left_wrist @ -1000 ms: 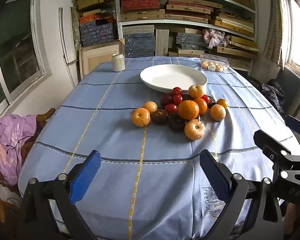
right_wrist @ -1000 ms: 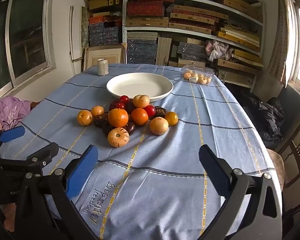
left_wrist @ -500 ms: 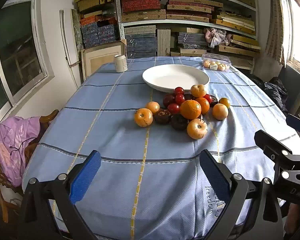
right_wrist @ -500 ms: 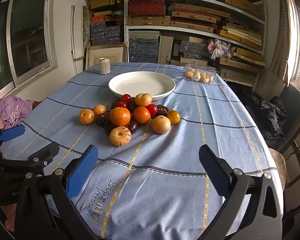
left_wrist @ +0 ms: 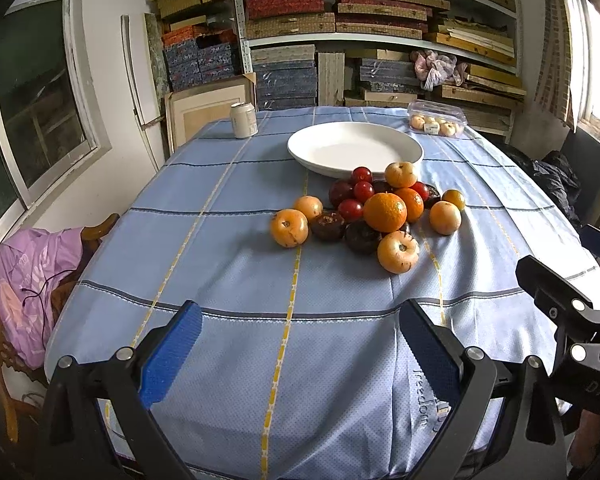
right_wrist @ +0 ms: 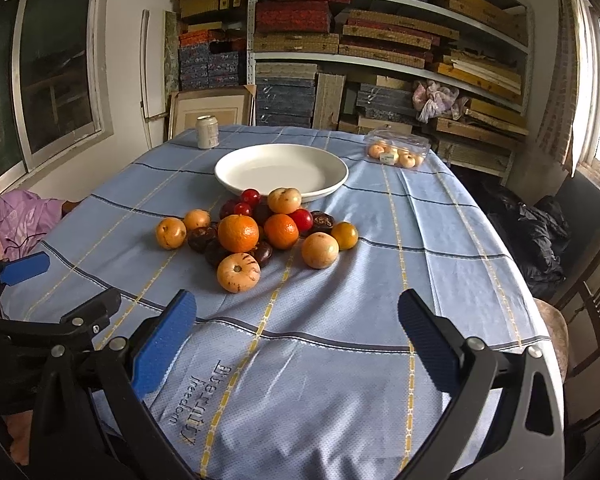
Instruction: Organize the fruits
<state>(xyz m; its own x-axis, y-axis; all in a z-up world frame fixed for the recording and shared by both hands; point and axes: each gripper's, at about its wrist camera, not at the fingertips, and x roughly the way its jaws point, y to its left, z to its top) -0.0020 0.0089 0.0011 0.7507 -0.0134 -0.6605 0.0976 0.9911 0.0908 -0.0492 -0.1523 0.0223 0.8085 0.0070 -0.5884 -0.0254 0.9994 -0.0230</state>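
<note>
Left wrist view: the left gripper [left_wrist: 298, 344] hangs over the near edge of the desk [left_wrist: 220, 280], its jaws spread wide and holding nothing. The fruit pile [left_wrist: 374, 210] lies mid-desk, well apart from it, touching the near rim of the empty white plate [left_wrist: 356, 150]. The large orange [left_wrist: 385, 212] rests on top of dark plums, so pulling a lower fruit first would likely send it rolling. The peach at the left end [left_wrist: 289, 228] sits almost free and looks the safer first pick. The right gripper's frame shows at the right edge.

Right wrist view: the right gripper [right_wrist: 298, 334] also hovers at the near edge, jaws fully apart and empty. The front peach [right_wrist: 238, 272] and the peach on the right [right_wrist: 320, 250] lie nearest. Round fruit may squirt from flat pads if pinched off-centre, and the smooth cloth slopes off the desk edge, so a loose one could roll off. Both grippers reaching into the tight pile at once risk colliding. The can [right_wrist: 207, 132] and clear fruit box [right_wrist: 396, 148] stand far back, out of the way.
</note>
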